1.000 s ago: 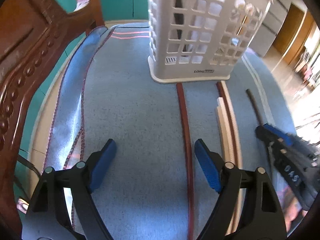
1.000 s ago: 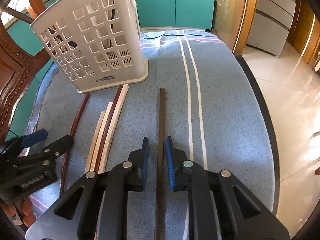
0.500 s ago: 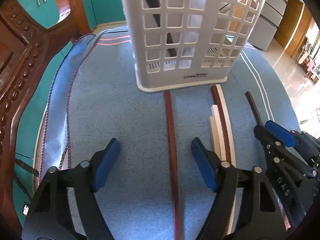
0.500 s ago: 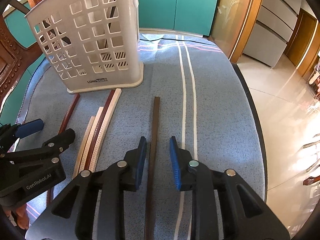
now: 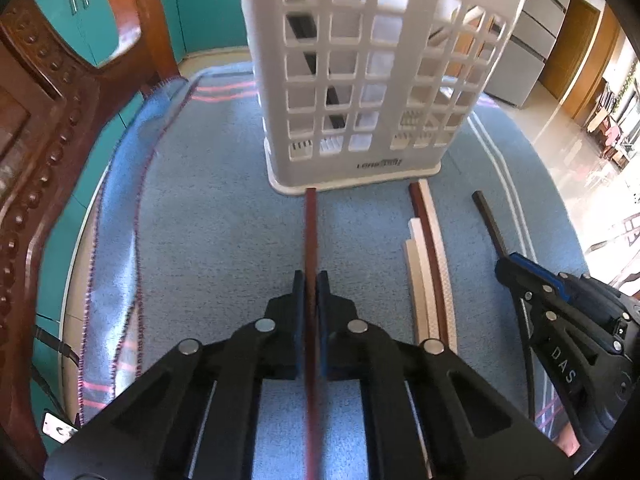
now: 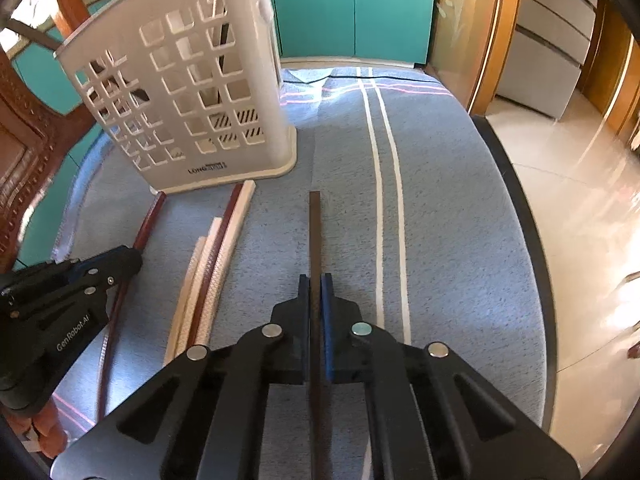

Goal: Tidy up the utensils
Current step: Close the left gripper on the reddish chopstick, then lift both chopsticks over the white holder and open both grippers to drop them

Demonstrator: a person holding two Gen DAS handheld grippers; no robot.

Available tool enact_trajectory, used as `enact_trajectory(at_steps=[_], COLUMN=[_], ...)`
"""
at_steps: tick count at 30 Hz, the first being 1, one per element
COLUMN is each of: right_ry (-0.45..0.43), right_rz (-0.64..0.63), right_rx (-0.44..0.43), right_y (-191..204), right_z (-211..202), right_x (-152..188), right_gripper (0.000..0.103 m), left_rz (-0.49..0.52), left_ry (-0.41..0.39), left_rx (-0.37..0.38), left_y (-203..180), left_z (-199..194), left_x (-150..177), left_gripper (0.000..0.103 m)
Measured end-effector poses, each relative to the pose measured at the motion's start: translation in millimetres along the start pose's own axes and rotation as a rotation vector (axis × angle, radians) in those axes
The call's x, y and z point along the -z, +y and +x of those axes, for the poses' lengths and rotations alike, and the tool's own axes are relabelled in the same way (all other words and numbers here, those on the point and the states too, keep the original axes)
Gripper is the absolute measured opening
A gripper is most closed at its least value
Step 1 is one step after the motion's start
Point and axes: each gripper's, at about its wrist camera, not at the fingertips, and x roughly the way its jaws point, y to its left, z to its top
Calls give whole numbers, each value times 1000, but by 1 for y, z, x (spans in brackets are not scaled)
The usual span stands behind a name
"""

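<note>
Claws [image 5: 311,280] [image 6: 315,284] have just closed on reddish [image 5: 311,232], seemingly dark [image 6: 315,232] chopsticks.

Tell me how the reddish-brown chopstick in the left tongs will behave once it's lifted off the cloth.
The reddish-brown chopstick looks straight and thin, so it is probably stiff and light. The left tongs have just closed on it well back from its far tip, so that long end may dip or swivel. Its surface looks smooth, so it could slip between the pads.
</note>
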Motion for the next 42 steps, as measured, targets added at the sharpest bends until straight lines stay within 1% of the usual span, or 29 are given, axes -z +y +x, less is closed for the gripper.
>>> enact_trajectory(at_steps=[3, 6, 7, 8, 10, 11, 13, 15, 16, 17, 19, 21, 22, 23, 24, 25, 26, 27, 29, 31, 33, 34, 38, 39, 40, 42], right_ry=[-43, -112, -145, -170, -240, -267, -333, -384, -418, -443, -509, -572, -627, -662, -700, -733, -778, -806, -851, -881, -886, -875, -780, -761, -745, -735], right_rz=[5, 6, 12, 15, 18, 16, 14, 22, 30, 36, 54, 77, 82, 84, 87, 91, 100, 107, 123, 142, 155, 149, 116, 115, 116, 116], right_rx=[-29, -100, -137, -162, -212, -225, -251, -274, -291, -301, -304, -299, -301, -300, -291, -278, -268, -266, -253, -227, -223, -221, -188, -190, -188, -180], right_y=[-2, -6, -9, -11, -15, -14, -17, -20, -22, -24, -26, -30, -29, -28, -26, -26, -25, -23, -20, -15, -15, -13, -6, -5, -5, -5], right_z=[-19, -53, -71, -83, -115, -127, -156, -174, -187, -195, -211, -225, -234, -237, -241, -245, -245, -248, -238, -220, -198, -186, -150, -145, -143, -143], right_x=[0, -1, -2, -3, -4, -4, -9, -19, -24, -29, -46, -58, -65, -69, -73, -77, -81, -81, -86, -89, -92, -94, -98, -98, -98, -94], right_gripper=[6, 6, 6, 6, 7, 7, 7, 7, 7, 7, 7, 7, 7, 7, 7, 7, 7, 7, 7, 7, 7, 7, 7, 7, 7, 9], left_rz=[8, 29, 33, 39, 44, 44, 38, 20, 6, -24, -110, -167, -192, -218, -243, -259, -271, -281, -286, -267, -252, -241, -224, -226, -230, -237], left_ry=[-56, -137, -157, -205, -270, -325, -434, -544, -589, -666, -791, -875, -906, -906, -878, -851, -792, -752, -700, -671, -652, -642, -639, -642, -648, -665], left_rx=[27, 77, 90, 124, 167, 199, 252, 299, 311, 315, 282, 233, 196, 145, 116, 114, 130, 143, 159, 143, 138, 142, 128, 127, 132, 137], left_y=[0, 4, 4, 7, 8, 18, 19, 27, 27, 28, 41, 48, 51, 55, 58, 60, 63, 65, 65, 61, 57, 56, 55, 56, 57, 59], left_z=[-25, -68, -78, -101, -132, -156, -197, -231, -241, -257, -273, -270, -263, -249, -233, -222, -203, -189, -170, -157, -151, -149, -147, -149, -151, -163], left_x=[-1, 0, 1, 1, -1, -5, -12, -21, -29, -34, -50, -61, -66, -74, -81, -85, -92, -96, -99, -101, -102, -102, -94, -92, -89, -82], left_gripper=[7, 7, 7, 7, 7, 7, 7, 7, 7, 7, 7, 7, 7, 7, 7, 7, 7, 7, 7, 7, 7, 7, 7, 12, 21, 28])
